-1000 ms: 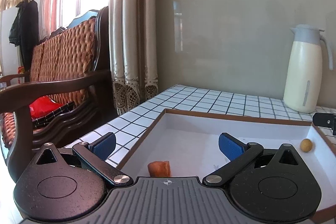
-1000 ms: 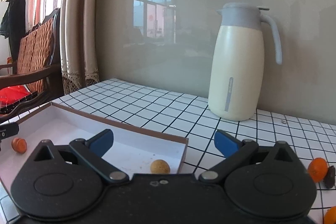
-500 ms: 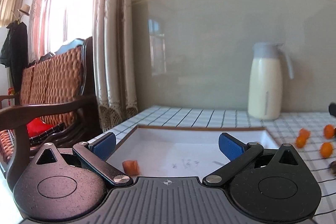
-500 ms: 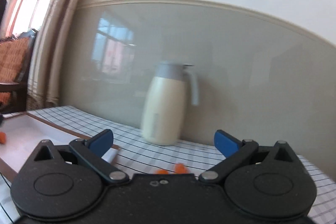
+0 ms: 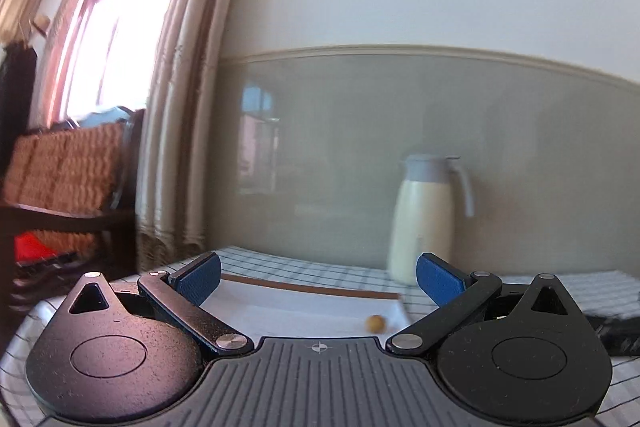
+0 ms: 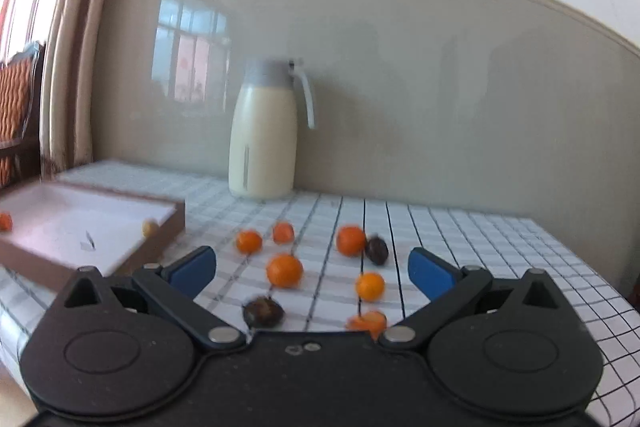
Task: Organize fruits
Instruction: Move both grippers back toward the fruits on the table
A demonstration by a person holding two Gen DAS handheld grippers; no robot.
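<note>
A brown-rimmed white tray sits at the left of the checked tablecloth, holding a tan fruit near its right wall and an orange fruit at its left. Several small orange fruits and two dark fruits lie loose on the cloth right of the tray. My right gripper hovers open above these loose fruits, holding nothing. My left gripper is open and empty, raised before the tray, where the tan fruit shows.
A cream thermos jug stands at the back by the grey wall panel. A wooden chair and curtains are at the left beyond the table edge. A dark object lies at the right in the left wrist view.
Both grippers have pulled back and risen away from the tray. The right one has swung right, over the loose fruits on the cloth. Both stayed open.
</note>
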